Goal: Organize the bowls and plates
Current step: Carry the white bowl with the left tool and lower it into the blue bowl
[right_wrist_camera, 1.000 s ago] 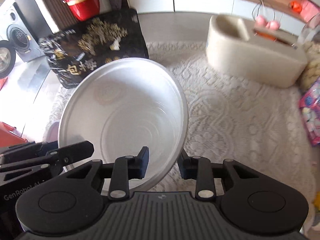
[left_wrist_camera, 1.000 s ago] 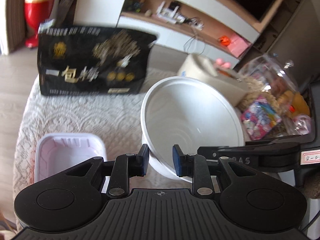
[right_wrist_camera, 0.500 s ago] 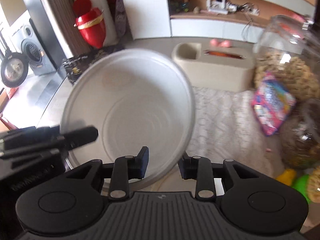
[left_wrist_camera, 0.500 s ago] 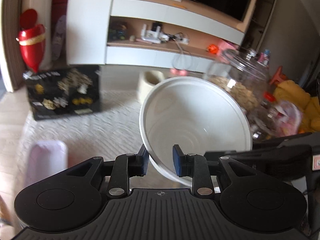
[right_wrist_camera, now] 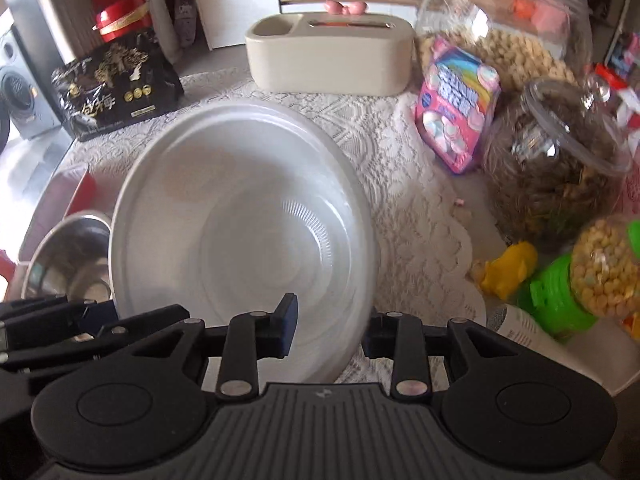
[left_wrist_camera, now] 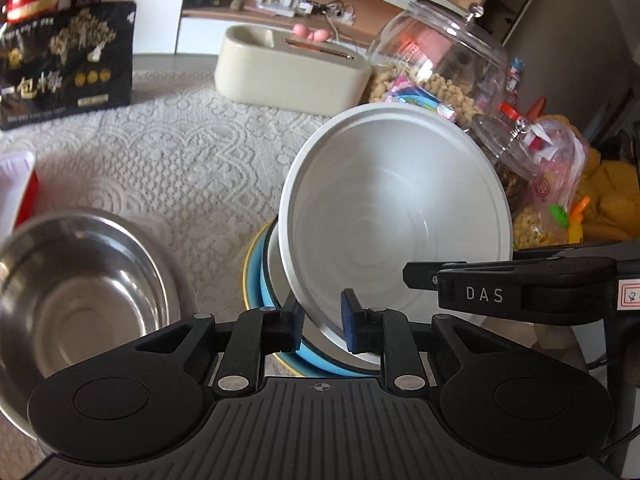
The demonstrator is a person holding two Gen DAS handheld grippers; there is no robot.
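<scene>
I hold a white bowl tilted, with a gripper on each side of its rim. My left gripper is closing, its pads on either side of the near rim. My right gripper is shut on the bowl's wall and reaches in from the right in the left wrist view. Under the bowl lies a blue dish with a pale yellow rim; whether they touch I cannot tell. An empty steel bowl stands to the left, and the right wrist view also shows this steel bowl.
The table wears a lace cloth. A cream box and a black bag stand at the back. Glass snack jars and a pink packet crowd the right side. A red and white tray lies at the left edge.
Both grippers have carried the white bowl sideways across the table to over the blue dish. The steel bowl and blue dish have come into view. The left jaws have narrowed on the rim.
</scene>
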